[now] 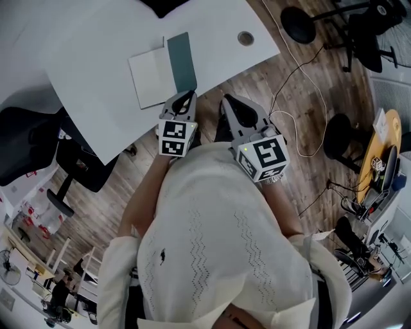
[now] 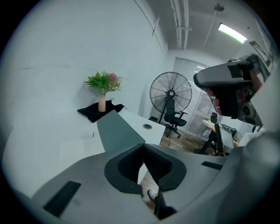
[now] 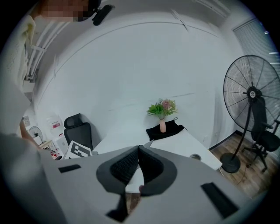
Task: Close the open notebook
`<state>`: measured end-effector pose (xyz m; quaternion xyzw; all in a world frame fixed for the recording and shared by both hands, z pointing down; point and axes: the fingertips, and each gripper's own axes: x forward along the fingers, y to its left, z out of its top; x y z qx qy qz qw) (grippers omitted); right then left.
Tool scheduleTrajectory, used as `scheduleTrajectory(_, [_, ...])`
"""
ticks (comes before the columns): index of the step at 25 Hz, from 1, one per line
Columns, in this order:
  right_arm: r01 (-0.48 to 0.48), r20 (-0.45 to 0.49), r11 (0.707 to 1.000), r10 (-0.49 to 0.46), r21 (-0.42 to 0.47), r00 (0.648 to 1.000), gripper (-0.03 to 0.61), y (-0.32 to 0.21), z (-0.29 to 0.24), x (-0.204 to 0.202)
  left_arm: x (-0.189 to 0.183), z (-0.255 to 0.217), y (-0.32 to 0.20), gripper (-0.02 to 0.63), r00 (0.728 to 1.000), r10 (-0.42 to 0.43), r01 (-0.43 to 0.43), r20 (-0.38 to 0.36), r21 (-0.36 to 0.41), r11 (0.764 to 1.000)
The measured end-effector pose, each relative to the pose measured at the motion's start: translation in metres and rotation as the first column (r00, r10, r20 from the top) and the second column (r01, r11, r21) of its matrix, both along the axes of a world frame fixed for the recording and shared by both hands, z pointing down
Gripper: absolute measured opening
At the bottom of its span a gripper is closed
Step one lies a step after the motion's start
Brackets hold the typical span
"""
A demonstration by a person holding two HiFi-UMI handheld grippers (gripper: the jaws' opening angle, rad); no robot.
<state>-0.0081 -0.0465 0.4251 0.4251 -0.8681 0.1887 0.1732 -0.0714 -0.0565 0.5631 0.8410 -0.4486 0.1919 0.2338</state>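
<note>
Head view: one open notebook, white page at left and teal cover at right, flat on white table. It lies near my left claw. Left claw: jaws pressed together, nothing held. Right claw: same, closed and empty.

Only print: square black-and-white codes on left marker cube and right marker cube.

Only claw views show one pink vase with green plant on black cloth, and one standing fan.

A white table stands on a wood floor. An open notebook lies near its edge. A black cloth lies farther back.
</note>
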Motion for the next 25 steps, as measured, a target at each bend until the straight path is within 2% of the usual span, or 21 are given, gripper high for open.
scheduleTrajectory(16, [0.050, 0.004, 0.999, -0.050, -0.004, 0.999, 0.002, 0.005, 0.004, -0.040, -0.037, -0.008, 0.010, 0.017, 1.000, -0.020, 0.020, -0.007, 0.020, 1.000])
scheduleTrajectory(25, [0.092, 0.003, 0.996, -0.092, 0.001, 0.996, 0.002, 0.007, 0.003, -0.063, -0.063, -0.006, 0.018, 0.017, 0.998, -0.064, 0.064, -0.006, 0.013, 0.998])
